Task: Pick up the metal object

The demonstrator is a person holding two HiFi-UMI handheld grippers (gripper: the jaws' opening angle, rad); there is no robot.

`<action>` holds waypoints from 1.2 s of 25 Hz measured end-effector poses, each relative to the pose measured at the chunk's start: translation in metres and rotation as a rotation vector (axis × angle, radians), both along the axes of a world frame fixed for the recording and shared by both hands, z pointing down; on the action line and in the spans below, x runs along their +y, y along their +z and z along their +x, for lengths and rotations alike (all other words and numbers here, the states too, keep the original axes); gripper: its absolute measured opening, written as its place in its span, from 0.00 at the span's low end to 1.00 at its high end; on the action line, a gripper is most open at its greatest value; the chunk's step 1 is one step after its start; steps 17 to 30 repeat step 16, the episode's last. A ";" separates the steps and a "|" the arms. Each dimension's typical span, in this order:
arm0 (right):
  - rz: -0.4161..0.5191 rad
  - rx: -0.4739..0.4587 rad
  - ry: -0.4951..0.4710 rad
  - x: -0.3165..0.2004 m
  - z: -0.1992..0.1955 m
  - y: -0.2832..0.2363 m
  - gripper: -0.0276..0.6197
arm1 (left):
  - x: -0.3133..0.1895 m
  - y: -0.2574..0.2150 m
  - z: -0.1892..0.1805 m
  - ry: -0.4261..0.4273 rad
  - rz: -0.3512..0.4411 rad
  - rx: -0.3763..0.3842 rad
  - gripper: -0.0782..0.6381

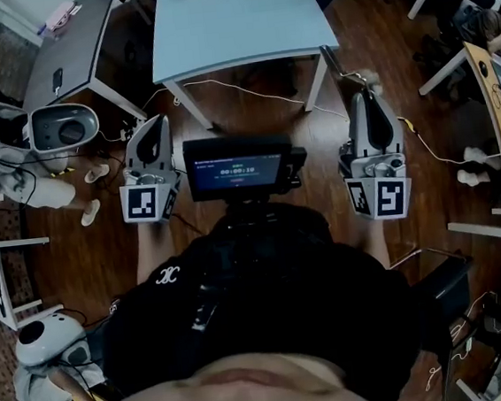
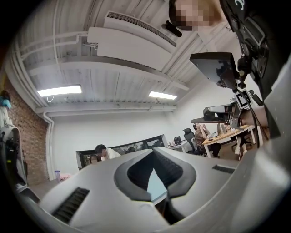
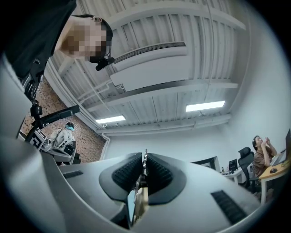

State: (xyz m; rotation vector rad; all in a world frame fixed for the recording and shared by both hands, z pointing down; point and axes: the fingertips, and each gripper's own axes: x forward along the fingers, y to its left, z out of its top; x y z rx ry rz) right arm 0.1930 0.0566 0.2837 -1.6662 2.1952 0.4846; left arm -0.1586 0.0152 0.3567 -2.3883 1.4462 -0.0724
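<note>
At chest height, either side of a small screen (image 1: 236,165) mounted before the person: two hand-held grippers, both tilted up toward the ceiling. Left gripper (image 1: 155,125): jaws a little apart, ribbed pads (image 2: 170,166) facing each other, nothing between them; a strip of pale blue table showed through the gap in the left gripper view (image 2: 153,157). Right gripper (image 1: 366,94): jaws drawn nearly together and clamped on the metal object (image 3: 142,195), a thin flat piece seen edge-on, standing upright between the pads (image 3: 125,175) and projecting just past their tips in the right gripper view (image 3: 144,159). From the head view the piece itself could not be made out clearly. Ahead of both grippers: one pale blue table (image 1: 240,18) on white legs, standing on a dark wood floor (image 1: 249,106), a white cable (image 1: 247,87) trailing beneath it. Far left: grey desk (image 1: 66,54) and white robot bodies (image 1: 56,127). Overhead: strip lights (image 3: 204,106); to the right, a seated person (image 3: 263,154) at a desk.
</note>
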 end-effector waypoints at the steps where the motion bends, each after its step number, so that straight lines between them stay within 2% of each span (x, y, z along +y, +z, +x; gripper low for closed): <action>1: 0.001 0.001 -0.005 0.000 -0.001 0.000 0.09 | -0.001 0.001 -0.001 -0.007 -0.003 0.001 0.12; 5: -0.001 0.002 -0.025 -0.003 -0.005 0.002 0.09 | -0.002 0.001 -0.012 -0.042 -0.011 0.019 0.12; 9: 0.001 0.008 -0.036 -0.005 -0.008 0.000 0.09 | -0.002 0.000 -0.017 -0.062 -0.008 -0.004 0.12; 30: 0.001 0.018 -0.056 -0.008 -0.013 -0.003 0.09 | 0.001 -0.003 -0.013 -0.060 -0.006 -0.003 0.12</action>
